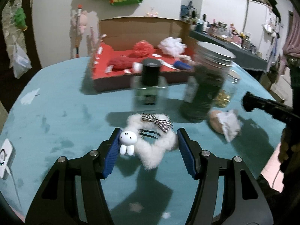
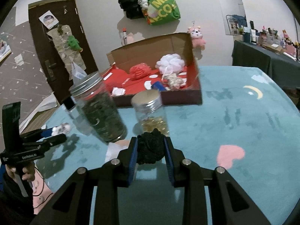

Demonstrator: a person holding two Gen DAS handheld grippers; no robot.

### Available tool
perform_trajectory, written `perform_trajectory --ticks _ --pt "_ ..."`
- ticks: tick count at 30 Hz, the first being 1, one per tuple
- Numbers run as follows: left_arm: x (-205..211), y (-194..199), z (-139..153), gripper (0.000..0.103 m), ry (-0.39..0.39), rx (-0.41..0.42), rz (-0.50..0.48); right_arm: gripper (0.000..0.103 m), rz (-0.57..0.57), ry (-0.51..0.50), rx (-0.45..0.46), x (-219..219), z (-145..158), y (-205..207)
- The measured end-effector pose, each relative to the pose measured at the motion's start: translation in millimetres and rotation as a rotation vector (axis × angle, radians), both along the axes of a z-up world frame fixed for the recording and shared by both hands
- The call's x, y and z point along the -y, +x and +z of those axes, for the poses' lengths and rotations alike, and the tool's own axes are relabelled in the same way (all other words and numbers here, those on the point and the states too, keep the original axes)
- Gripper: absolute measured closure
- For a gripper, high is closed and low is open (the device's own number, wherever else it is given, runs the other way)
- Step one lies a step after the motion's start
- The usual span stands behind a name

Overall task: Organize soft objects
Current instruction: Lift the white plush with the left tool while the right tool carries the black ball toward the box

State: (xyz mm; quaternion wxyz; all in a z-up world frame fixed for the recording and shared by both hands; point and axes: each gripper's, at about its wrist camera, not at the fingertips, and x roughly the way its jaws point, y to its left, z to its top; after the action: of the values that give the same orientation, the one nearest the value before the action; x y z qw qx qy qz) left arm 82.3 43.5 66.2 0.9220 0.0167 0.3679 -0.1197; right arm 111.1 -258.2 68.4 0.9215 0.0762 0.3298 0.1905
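**A:** Left wrist view first: your left gripper [image 1: 148, 142] is spread wide around the fluffy white hair clip [image 1: 153, 142] on the teal tablecloth [image 1: 56, 116]. The left pad touches the bunny charm [image 1: 127, 140]; the right pad stands just beside the fur, so nothing is pinched yet.

**B:** How will it handle?

**A:** Light, I'd judge, with fur that squashes over a stiff metal snap clip [image 1: 150, 133]. Close across the furry body, not on the hard, slick bunny or the gingham bow [image 1: 158, 122]. Its long axis runs roughly left to right, bunny end at your left, bow farther back.

**B:** And my right?

**A:** Right wrist view: your right gripper [image 2: 151, 150] is pressed in on a black scrunchie [image 2: 151, 146], lifted clear of the cloth. It looks soft, nearly weightless and unlikely to slip. It's a rounded bunch with no clear long axis.

**B:** What's beyond?

**A:** Two glass jars [image 2: 101, 108], tippable, then the red-lined cardboard box [image 2: 161, 95] already holding a red bath pouf [image 2: 139, 71] and a white bath pouf [image 2: 169, 61].
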Motion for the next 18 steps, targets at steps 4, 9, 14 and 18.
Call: perform_trajectory --ticks 4,9,14,18 --pt "-18 8 -2 0.045 0.018 -0.010 0.036 0.073 -0.016 -0.011 -0.004 8 4 11" --pt "-39 29 -5 0.045 0.025 -0.032 0.049 0.073 -0.022 -0.054 -0.001 13 9 29" --pt "-50 51 -4 0.045 0.049 -0.036 0.038 0.073 -0.003 -0.112 0.012 12 17 47" --pt "-56 69 1 0.045 0.049 -0.039 0.011 0.073 0.038 -0.125 0.013 13 22 64"
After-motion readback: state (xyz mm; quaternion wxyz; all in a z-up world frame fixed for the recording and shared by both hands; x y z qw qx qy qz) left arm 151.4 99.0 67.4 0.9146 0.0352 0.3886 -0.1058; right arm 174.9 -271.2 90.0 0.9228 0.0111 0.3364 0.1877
